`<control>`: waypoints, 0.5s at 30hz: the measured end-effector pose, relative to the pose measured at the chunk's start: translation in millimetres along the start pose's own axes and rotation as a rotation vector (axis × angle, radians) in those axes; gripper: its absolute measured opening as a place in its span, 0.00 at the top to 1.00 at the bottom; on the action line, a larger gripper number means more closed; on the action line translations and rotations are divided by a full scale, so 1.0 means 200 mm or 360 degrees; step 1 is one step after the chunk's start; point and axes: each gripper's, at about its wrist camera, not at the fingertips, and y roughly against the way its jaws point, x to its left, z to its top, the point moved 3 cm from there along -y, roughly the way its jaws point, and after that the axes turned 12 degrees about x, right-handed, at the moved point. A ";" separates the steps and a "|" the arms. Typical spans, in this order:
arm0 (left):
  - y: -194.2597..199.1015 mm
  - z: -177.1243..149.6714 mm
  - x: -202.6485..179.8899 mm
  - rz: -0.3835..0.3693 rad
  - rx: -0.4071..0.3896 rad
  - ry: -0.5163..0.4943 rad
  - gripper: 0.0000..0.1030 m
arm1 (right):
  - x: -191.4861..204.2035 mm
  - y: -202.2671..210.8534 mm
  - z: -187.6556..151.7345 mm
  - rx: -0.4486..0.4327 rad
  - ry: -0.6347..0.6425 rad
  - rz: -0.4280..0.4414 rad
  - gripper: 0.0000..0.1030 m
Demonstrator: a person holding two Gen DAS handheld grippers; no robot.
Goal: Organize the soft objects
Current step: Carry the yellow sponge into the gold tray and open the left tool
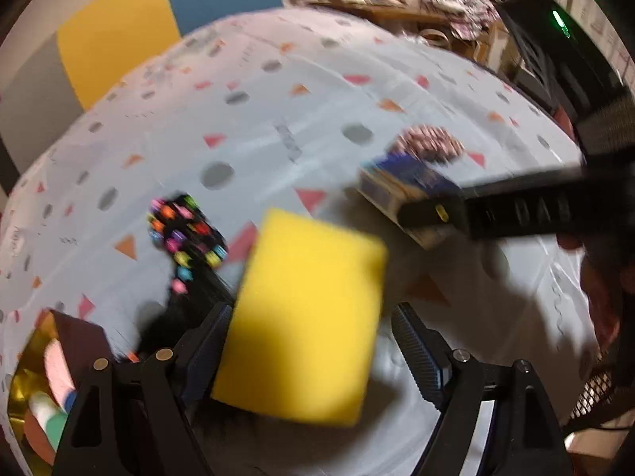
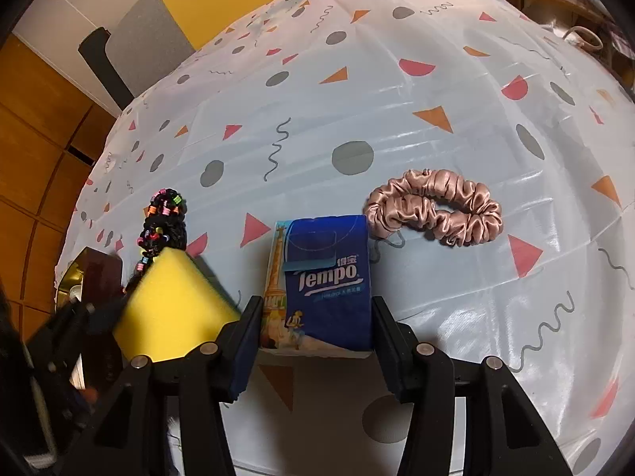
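The table under its pale plastic cloth printed with triangles, dots and squiggles [image 2: 397,91] carries most of the soft things loosely spread, so the sorting looks to be in its middle, not its end.

The yellow rectangular foam sponge [image 1: 305,317] sits between the fingers of the left gripper [image 1: 313,353], whose jaws stand wide apart. The near pad appears to brush the sponge's left edge, while the far pad is clear of it, so nothing clamps it. The left wrist view is smeared by motion, so I cannot say whether the sponge already rests on the cloth or is dropping.

The blue Tempo tissue pack [image 2: 325,281] is clamped between the pads of the right gripper [image 2: 317,337], above the cloth and not yet placed.

The dusty-pink satin scrunchie [image 2: 434,208] lies on the cloth just beyond the pack, untouched. The black hair tie strung with bright coloured beads [image 2: 160,222] lies just behind the sponge.

At the table's left edge a gold-lined dark box [image 1: 24,388] holds a few small items I cannot identify. Nothing shows whether it is the intended destination.
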 end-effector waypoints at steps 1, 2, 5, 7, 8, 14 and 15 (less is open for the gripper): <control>-0.01 -0.02 -0.02 -0.0031 0.0033 -0.0009 0.20 | 0.00 0.00 0.00 -0.0002 -0.0003 0.0005 0.48; -0.02 -0.03 -0.03 -0.0056 0.0053 -0.0009 0.20 | 0.00 0.00 0.00 -0.0003 -0.0004 0.0008 0.48; -0.01 -0.04 -0.04 -0.0046 0.0029 0.0050 0.20 | 0.00 0.00 0.00 -0.0003 -0.0007 0.0004 0.48; -0.01 -0.04 -0.03 -0.0034 0.0004 0.0104 0.20 | 0.00 0.00 0.00 -0.0002 -0.0004 -0.0003 0.48; -0.01 -0.03 -0.03 -0.0042 0.0007 0.0129 0.20 | 0.00 0.00 -0.01 -0.0003 -0.0002 -0.0007 0.48; -0.08 -0.04 -0.07 -0.0025 0.0053 0.0196 0.32 | 0.00 -0.01 0.00 -0.0004 0.0005 -0.0009 0.48; -0.08 -0.05 -0.07 -0.0024 0.0042 0.0194 0.32 | 0.00 0.00 0.00 -0.0005 0.0006 -0.0010 0.48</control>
